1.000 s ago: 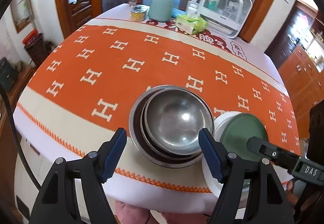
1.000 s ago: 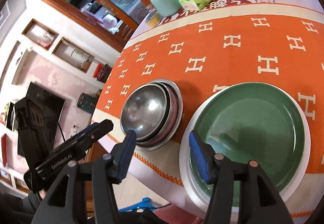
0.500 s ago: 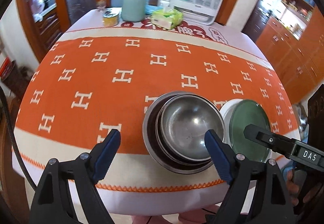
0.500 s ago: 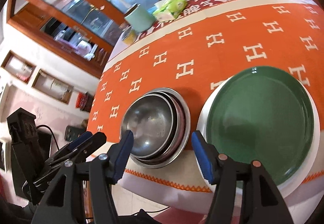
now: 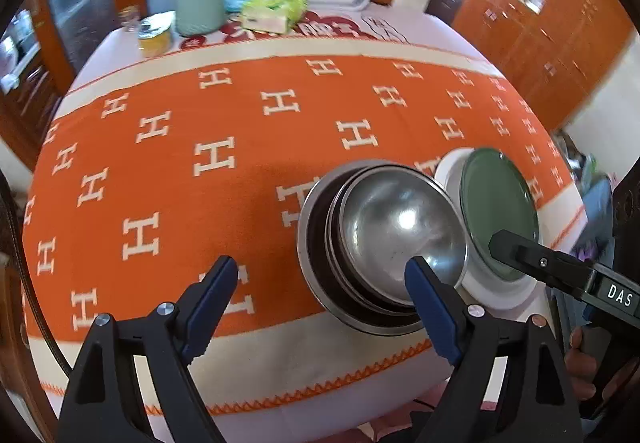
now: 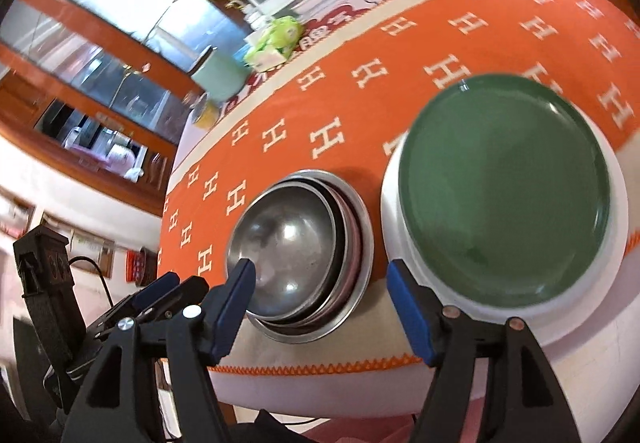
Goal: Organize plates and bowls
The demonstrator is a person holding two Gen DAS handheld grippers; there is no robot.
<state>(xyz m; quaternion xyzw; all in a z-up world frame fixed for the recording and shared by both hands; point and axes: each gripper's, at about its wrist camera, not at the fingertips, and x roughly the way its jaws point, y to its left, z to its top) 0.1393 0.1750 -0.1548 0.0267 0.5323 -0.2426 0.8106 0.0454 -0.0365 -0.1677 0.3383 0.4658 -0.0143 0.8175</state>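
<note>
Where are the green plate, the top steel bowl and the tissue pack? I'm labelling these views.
green plate (image 6: 504,191), right wrist view, its flat centre.
top steel bowl (image 5: 400,231), left wrist view, its inner bottom.
tissue pack (image 5: 274,9), left wrist view, its top face.

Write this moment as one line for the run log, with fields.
bowls: nested, near table edge | green plate: on white plate, beside bowls | left gripper: open, empty | right gripper: opening, empty

A home dining room: a clothed table (image 5: 248,171), wooden cabinets (image 5: 560,43), a tissue pack (image 5: 276,9), a canister (image 5: 199,1).
</note>
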